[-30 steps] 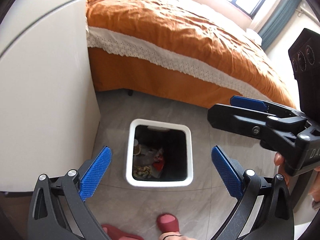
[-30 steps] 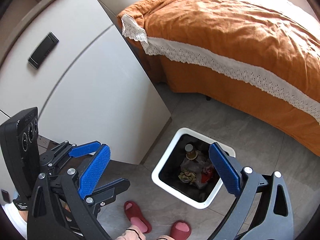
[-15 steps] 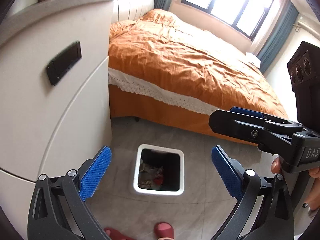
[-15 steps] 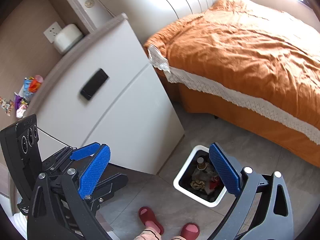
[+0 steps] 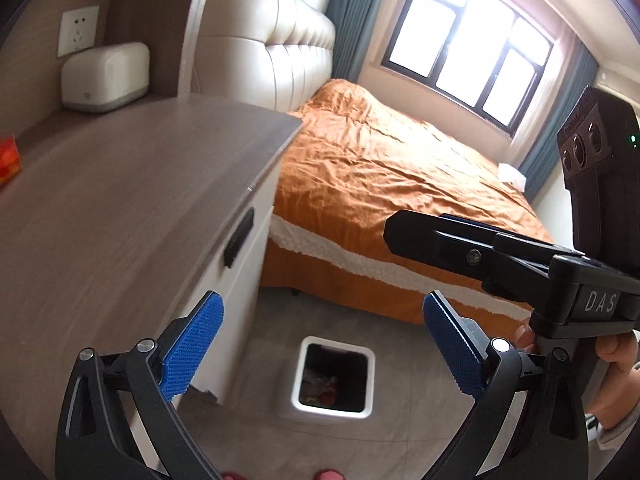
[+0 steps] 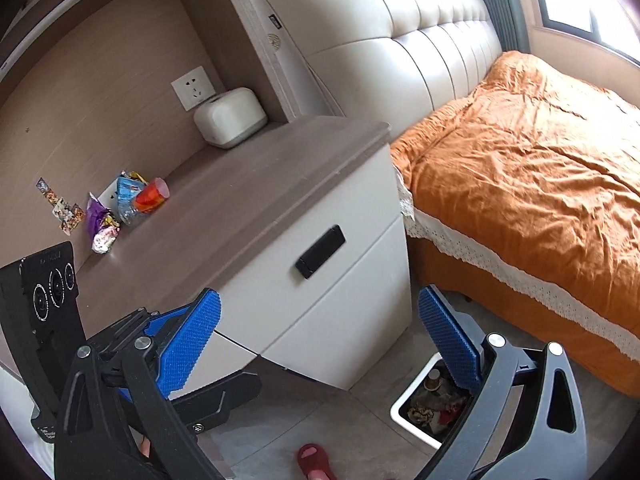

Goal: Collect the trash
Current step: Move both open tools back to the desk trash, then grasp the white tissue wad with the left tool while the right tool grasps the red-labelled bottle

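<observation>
A wide bed [image 6: 540, 184] under a rumpled orange cover with a white lace edge fills the right side of the room, its padded cream headboard [image 6: 400, 40] against the wall. Beside it stands the desk [image 6: 248, 200], a white two-drawer cabinet with a grey wood-grain top and a black recessed handle [image 6: 320, 257]. On the grey tiled floor between desk and bed sits a square white trash bin [image 5: 334, 378] with a dark inside, holding crumpled scraps. At the back of the desk, below a wall socket, rests a rounded white tissue box [image 6: 230, 117]. The trash [image 6: 124, 208] lies in a loose heap on the far left part of the desk top: shiny crinkled wrappers in blue and purple and an orange cup on its side. It lies well beyond both grippers. The left gripper [image 5: 320, 348] has its jaws wide apart and empty, above the bin. The right gripper [image 6: 320, 334] likewise has its blue ribbed jaws apart, holding nothing.
</observation>
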`<state>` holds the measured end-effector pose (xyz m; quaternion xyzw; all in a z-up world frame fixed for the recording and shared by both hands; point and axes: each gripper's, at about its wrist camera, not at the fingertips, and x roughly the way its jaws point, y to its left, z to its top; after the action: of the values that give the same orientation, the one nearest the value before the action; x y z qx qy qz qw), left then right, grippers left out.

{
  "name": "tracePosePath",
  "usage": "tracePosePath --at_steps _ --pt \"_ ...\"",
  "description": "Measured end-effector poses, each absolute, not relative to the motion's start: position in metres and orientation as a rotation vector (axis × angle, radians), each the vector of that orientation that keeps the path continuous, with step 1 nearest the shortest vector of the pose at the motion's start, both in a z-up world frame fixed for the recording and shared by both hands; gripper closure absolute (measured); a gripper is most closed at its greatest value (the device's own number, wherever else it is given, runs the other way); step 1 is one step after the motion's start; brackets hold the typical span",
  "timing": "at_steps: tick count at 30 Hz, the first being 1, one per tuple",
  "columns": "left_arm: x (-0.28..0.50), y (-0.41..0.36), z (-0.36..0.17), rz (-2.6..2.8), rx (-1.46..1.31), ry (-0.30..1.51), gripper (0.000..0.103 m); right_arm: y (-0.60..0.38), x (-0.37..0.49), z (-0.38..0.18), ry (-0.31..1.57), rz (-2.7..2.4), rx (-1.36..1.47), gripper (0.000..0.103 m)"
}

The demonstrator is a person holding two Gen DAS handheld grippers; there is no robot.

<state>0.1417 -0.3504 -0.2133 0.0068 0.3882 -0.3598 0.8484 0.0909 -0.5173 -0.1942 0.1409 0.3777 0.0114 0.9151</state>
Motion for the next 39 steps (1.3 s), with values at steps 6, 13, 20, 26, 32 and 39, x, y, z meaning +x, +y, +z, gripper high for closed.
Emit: tracePosePath --at_steps 6,13,20,26,32,39 --pt "0.160 -0.296 -0.175 -0.686 -0.045 0.764 0.005 -0.470 0.127 -0.157 0.744 0.128 0.212 0.005" --pt "0.174 -0.213 -0.138 -0.551 -0.050 0.682 0.005 -0.397 0.173 -0.120 0.709 0.263 0.104 0.005" --pt "0.190 -0.131 -0.116 -0.405 -0.084 0.632 0.005 -0.321 0.204 -0.098 0.686 0.390 -0.039 0.005" --pt "0.210 -0.082 -0.122 -0.259 -0.115 0.646 0.005 -0.287 0.235 -0.106 0.697 0.497 -0.124 0.005" --pt "0.227 -0.049 -0.133 -0.122 -0.169 0.678 0.005 -0.276 0.282 -0.134 0.756 0.603 -0.138 0.005" --pt "0.263 -0.032 -0.149 0.014 -0.180 0.732 0.005 -0.273 0.344 -0.174 0.805 0.755 -0.259 0.005"
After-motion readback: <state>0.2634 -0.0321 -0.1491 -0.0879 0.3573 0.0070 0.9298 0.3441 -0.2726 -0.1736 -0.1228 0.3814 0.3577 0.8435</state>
